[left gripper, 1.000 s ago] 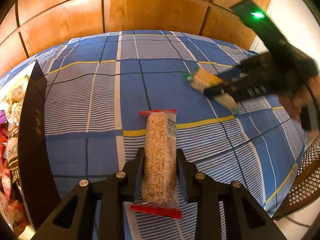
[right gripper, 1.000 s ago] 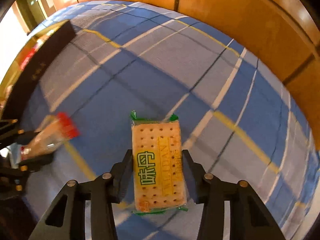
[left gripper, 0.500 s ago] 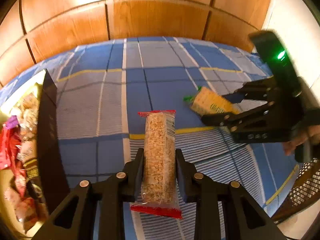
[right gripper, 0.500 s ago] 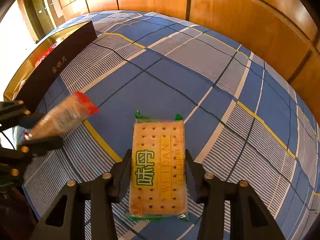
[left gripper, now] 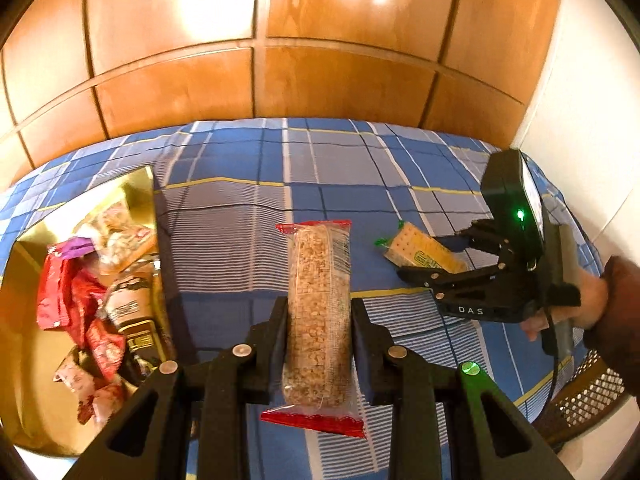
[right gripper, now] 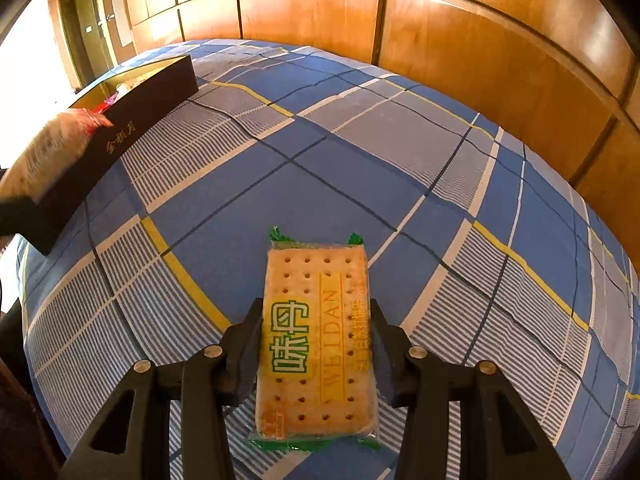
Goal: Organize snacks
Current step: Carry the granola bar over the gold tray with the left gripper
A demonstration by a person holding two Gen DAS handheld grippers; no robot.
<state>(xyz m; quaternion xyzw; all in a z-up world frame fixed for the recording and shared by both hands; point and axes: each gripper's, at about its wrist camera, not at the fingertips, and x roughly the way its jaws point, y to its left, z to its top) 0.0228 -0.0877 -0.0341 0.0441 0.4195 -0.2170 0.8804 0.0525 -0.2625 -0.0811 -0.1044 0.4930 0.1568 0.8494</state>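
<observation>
1. Clamped in the left gripper (left gripper: 319, 326): a red-ended grain bar (left gripper: 319, 312), aloft above the blue plaid bedspread (left gripper: 240, 220), beside the gold-lined snack box (left gripper: 24, 380).
2. Pinched in the right gripper (right gripper: 316, 354): a green-trimmed cracker pack (right gripper: 316, 344), well apart from that box.
3. Likely trouble: slick wrappers slipping out mid-carry, or crackers cracking under squeeze.
4. Legible: "WEIDAN" on the pack; "DAS" on the right gripper's body; gold characters on the box wall, unreadable.

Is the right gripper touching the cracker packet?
Touching. The right wrist view shows the right gripper with both fingers pressed against the long sides of the cracker packet, held above the bedspread.
</observation>
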